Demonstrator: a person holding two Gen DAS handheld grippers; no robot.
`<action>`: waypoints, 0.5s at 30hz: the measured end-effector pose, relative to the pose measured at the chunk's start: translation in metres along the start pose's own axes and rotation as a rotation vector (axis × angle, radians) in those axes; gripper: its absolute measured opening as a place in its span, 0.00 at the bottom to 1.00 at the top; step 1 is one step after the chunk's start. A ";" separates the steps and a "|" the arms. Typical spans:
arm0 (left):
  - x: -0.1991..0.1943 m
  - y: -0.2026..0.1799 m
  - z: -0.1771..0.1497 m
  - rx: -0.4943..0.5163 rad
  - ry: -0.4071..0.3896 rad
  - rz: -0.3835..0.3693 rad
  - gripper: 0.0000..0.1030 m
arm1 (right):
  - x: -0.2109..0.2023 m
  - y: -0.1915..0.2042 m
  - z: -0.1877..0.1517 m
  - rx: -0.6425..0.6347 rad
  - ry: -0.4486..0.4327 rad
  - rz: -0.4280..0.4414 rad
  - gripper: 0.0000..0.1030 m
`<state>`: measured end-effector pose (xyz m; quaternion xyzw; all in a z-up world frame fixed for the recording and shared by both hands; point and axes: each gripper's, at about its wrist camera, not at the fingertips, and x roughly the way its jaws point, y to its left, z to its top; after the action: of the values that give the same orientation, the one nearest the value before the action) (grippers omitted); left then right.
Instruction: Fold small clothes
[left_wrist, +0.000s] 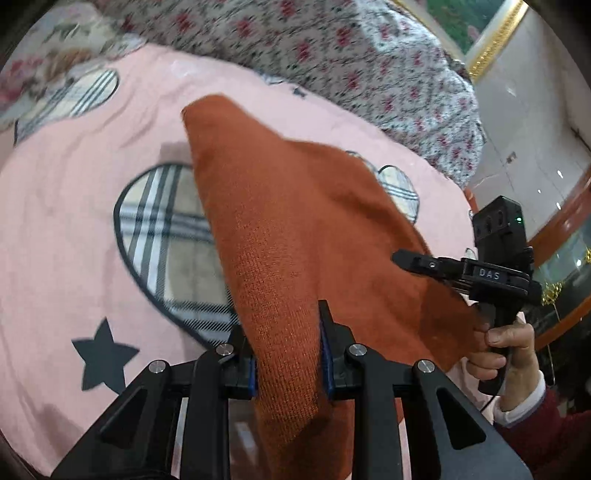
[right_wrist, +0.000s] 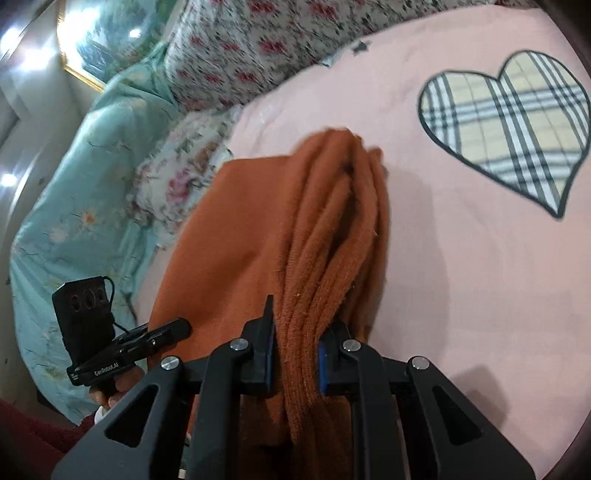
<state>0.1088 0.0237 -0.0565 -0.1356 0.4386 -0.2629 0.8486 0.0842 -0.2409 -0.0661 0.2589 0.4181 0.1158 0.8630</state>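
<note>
We hold the soft, light, floppy orange knit (left_wrist: 288, 236) above the pink bedspread (left_wrist: 74, 206), left gripper (left_wrist: 286, 354) and right gripper (right_wrist: 297, 354) each clamped on a bunched edge.

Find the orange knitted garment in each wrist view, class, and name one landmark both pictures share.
Left wrist view: the orange knitted garment runs from bottom centre up to upper centre.
Right wrist view: it fills the centre, bunched in folds towards the top.
Shared landmark: the pink bedspread with plaid hearts.
</note>
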 end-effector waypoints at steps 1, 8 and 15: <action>0.002 0.005 -0.001 -0.021 0.004 -0.007 0.31 | 0.001 -0.002 -0.001 0.002 0.003 -0.014 0.18; 0.008 0.044 0.031 -0.144 0.002 -0.029 0.50 | -0.001 0.001 0.001 0.014 -0.002 -0.063 0.27; 0.049 0.079 0.117 -0.206 -0.038 0.041 0.34 | -0.024 0.004 -0.004 0.022 -0.060 -0.109 0.30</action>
<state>0.2538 0.0613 -0.0579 -0.2181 0.4498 -0.1964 0.8435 0.0663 -0.2464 -0.0506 0.2485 0.4067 0.0565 0.8773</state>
